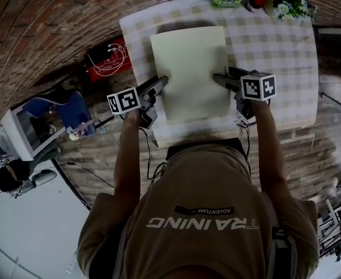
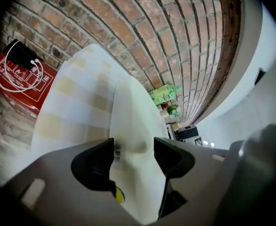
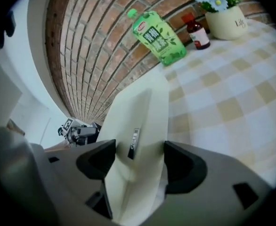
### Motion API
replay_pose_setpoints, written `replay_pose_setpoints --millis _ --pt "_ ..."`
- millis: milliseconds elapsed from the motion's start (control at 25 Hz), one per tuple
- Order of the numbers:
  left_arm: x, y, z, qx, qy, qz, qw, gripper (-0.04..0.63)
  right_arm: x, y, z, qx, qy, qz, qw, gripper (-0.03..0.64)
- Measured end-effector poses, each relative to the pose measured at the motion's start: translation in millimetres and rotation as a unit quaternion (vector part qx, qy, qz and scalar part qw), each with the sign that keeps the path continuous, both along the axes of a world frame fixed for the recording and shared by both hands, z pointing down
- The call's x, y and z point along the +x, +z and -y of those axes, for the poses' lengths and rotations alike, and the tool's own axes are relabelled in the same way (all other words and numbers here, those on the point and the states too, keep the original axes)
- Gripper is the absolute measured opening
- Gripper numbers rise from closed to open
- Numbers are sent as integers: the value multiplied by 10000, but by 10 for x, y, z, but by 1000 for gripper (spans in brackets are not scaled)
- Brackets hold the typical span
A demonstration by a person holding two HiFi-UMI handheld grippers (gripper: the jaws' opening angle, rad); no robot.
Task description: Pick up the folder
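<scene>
Left gripper (image 1: 160, 82) and right gripper (image 1: 218, 78) stand spread over opposite side edges of the folder (image 1: 191, 68), lying on the table (image 1: 275, 51), apparently not pinching yet, so it can rise evenly.

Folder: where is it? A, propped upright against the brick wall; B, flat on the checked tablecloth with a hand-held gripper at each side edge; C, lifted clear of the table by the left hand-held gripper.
B: the cream folder lies flat on the checked tablecloth, the left hand-held gripper at its left edge, the right hand-held gripper at its right.
</scene>
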State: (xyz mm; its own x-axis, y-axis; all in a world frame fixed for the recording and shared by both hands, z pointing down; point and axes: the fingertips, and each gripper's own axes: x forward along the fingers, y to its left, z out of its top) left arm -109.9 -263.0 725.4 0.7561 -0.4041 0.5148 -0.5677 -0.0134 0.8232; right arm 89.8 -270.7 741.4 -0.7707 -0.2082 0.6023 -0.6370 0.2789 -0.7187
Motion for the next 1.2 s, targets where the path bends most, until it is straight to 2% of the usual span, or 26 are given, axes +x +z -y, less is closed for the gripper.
replay_pose_setpoints --millis 120,200,280,440,520,760,880,1080,1200 --pt "69 75 -20 -29 509 362 9980 253 -10 35 -30 -192 3 89 9998 287" --pt "93 127 -13 -152 646 420 9969 261 -9 50 -33 -226 -28 80 9997 288" --pt "106 171 23 -362 616 249 9971 268 -21 59 5 -236 -101 53 9997 288" --pt "140 228 -1 -737 732 -386 9938 290 -22 70 1 -343 -241 25 9991 288" --pt "130 233 -2 -782 841 -432 9924 291 -29 71 0 -331 -245 -8 9992 288" --pt "139 258 8 -885 924 -146 9917 293 -48 85 12 -279 -213 -209 9992 293" --pt "161 263 0 -885 956 -67 9915 294 -23 89 5 -269 -209 -77 9994 293" --pt "187 272 153 -672 783 101 9946 295 -21 74 157 -27 -163 -30 9999 293" --pt "171 289 19 -709 703 79 9950 296 -38 88 28 -79 -150 68 9998 291"
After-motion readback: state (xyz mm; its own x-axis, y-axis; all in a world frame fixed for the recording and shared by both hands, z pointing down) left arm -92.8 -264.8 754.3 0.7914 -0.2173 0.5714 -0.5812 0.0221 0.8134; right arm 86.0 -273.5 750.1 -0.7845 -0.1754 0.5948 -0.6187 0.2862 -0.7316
